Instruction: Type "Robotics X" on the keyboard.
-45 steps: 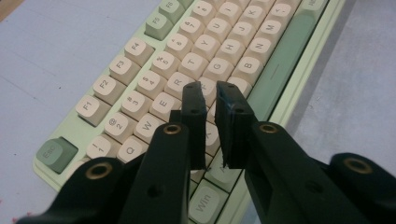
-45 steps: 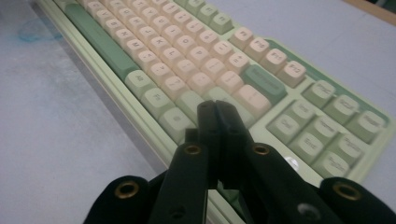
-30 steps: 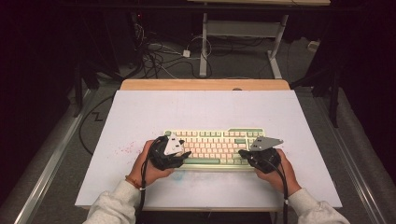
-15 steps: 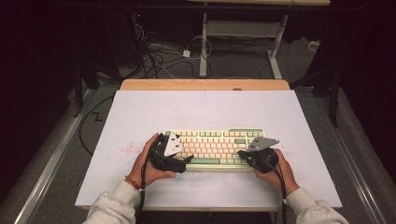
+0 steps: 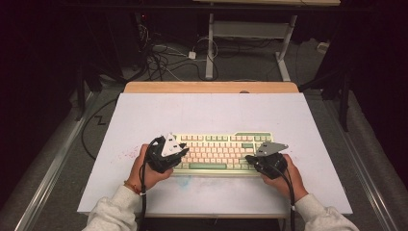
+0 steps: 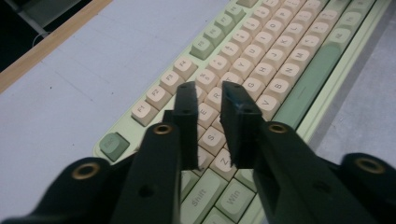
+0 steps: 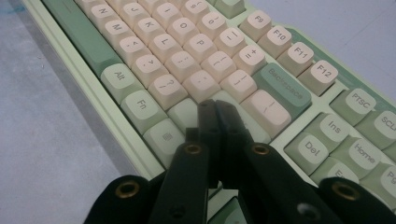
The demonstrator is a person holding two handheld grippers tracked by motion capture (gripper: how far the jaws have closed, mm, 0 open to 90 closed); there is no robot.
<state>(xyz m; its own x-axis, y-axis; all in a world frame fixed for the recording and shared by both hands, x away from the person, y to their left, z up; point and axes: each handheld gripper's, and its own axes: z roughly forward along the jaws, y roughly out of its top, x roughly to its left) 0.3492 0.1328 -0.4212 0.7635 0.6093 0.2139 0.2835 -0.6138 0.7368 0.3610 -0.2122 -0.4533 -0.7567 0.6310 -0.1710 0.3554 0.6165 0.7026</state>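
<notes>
Keyboard (image 5: 221,151), cream and green, near front of white counter (image 5: 211,113); left gripper (image 6: 208,93) over its left end, narrowly parted; right gripper (image 7: 217,108) over its right end, jaws together.

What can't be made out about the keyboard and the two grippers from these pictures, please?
- High view: legends on the keyboard are too small to read.
- Left gripper view: the left gripper has its jaws apart, and they cover the keys beneath, so contact can't be judged.
- Right gripper view: the right gripper has its jaws together, hiding the key under the tips; the navigation keys are cut off by the right edge.
</notes>
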